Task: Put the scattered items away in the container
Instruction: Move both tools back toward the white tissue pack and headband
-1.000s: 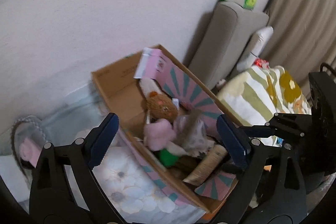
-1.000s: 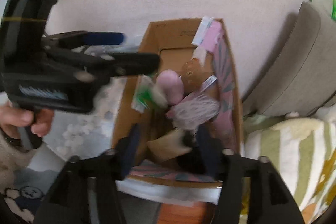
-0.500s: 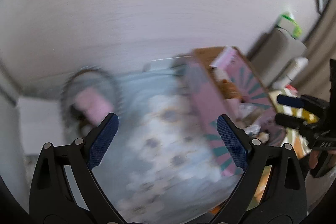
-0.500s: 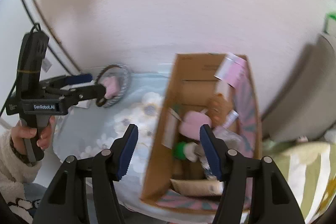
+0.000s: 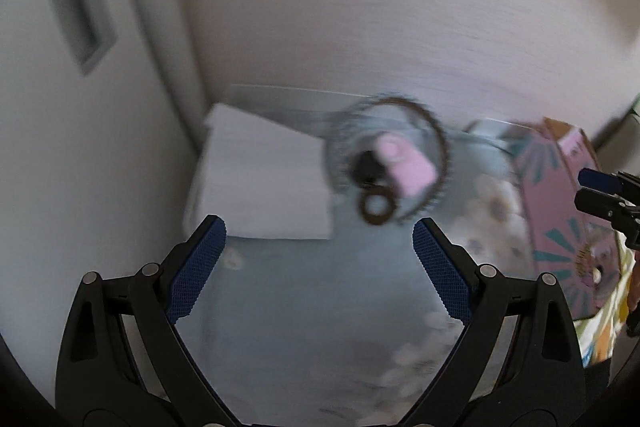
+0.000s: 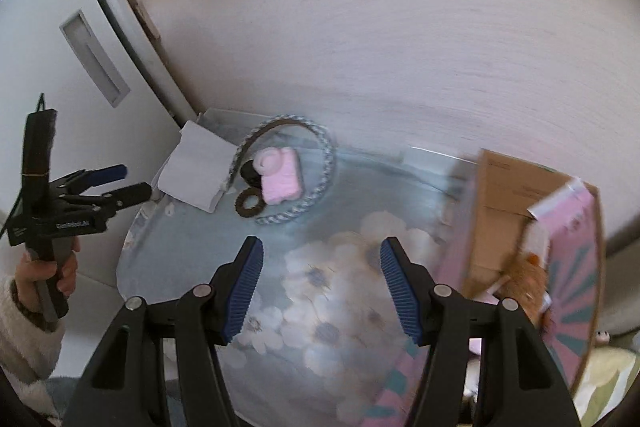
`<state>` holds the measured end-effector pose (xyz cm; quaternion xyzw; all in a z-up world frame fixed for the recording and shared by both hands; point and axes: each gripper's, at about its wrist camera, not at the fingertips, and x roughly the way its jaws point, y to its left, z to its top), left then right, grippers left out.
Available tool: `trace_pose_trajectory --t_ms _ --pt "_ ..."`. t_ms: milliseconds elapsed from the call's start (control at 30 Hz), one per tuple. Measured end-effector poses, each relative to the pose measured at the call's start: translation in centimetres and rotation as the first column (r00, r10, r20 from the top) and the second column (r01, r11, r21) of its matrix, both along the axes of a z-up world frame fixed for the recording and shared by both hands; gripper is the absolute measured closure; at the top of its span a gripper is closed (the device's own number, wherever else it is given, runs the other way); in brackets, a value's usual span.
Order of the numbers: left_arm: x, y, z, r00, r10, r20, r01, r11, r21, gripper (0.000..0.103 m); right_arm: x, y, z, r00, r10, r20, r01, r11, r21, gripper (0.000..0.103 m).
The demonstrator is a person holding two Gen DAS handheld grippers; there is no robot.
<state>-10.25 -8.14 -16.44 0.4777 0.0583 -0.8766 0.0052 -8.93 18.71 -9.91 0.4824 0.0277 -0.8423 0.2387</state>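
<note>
Open cloth in the middle, clutter at the far left, box wall at the right

The flowered tablecloth [image 6: 320, 291] lies bare between the near edge and the far cluster, leaving a broad lane for a gripper. At the far left the pink toy camera [image 6: 280, 173], a brown hair tie [image 6: 249, 206] and a black item sit crowded inside the braided headband [image 6: 320, 163], with white paper [image 6: 196, 167] just beside it toward the white cabinet [image 6: 60, 75]. The wall [image 6: 400, 27] closes the far side. The cardboard box [image 6: 520, 227] blocks the right edge.

Pink toy camera [image 6: 279, 175], brown hair tie [image 6: 250, 206], blue floral cloth [image 6: 328, 287]
</note>
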Motion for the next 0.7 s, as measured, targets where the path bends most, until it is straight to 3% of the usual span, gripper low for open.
trace_pose_trajectory --t_ms 233,400,600,700 --pt "-0.9 -2.5 -2.5 0.999 0.031 0.039 -0.031 0.999 0.016 0.008 -3.0 -4.6 -3.0 0.999 -0.004 0.041 0.004 1.000 0.004 0.046" --pt "-2.9 -2.1 -3.6 0.999 -0.023 0.027 0.022 0.999 0.039 0.008 -4.9 -6.3 -5.4 0.997 -0.045 0.063 0.044 0.999 0.009 0.046" --pt "-6.6 -1.2 -4.3 0.998 -0.068 0.016 0.068 0.997 -0.031 0.008 -8.2 -5.7 -8.0 0.981 -0.164 0.106 0.165 0.986 -0.001 0.046" --pt "-8.0 -1.7 -4.2 0.995 -0.099 -0.009 0.098 0.987 -0.125 0.008 -9.6 -5.3 -8.9 0.971 -0.199 0.134 0.200 0.980 -0.001 0.046"
